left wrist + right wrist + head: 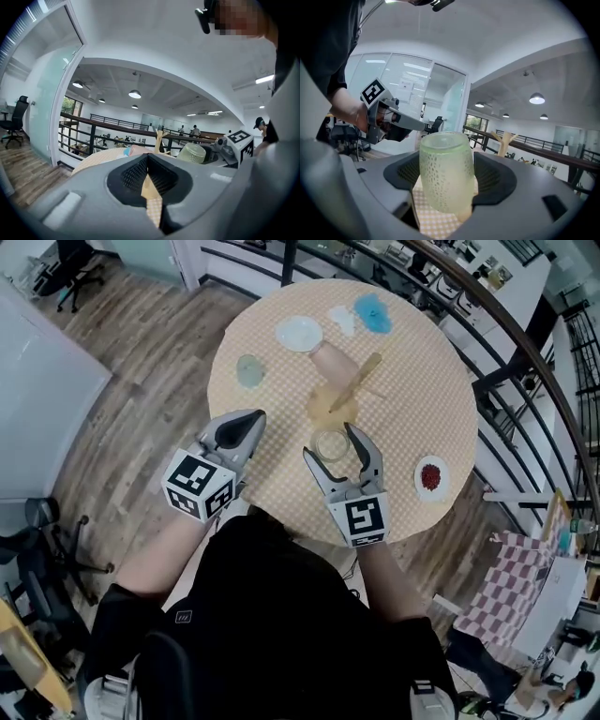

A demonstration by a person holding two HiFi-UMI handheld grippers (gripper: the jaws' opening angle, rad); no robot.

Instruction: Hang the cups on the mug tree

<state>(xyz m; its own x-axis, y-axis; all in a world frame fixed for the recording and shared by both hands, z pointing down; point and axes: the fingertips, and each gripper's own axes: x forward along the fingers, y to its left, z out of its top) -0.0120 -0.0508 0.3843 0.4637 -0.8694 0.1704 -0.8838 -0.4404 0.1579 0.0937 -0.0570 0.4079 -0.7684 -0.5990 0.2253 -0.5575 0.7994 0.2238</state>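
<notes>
Your right gripper [330, 448] holds one pale green cup [444, 176] in wide-set jaws over the round table [422, 390], near the wooden mug tree [356, 385]; your left gripper [251, 418], jaws closed together, empty.

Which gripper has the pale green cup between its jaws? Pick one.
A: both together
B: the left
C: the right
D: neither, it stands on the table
C: in the right gripper view the pale green cup sits clamped between the pads of the right gripper, while the left gripper is shut on nothing.
</notes>
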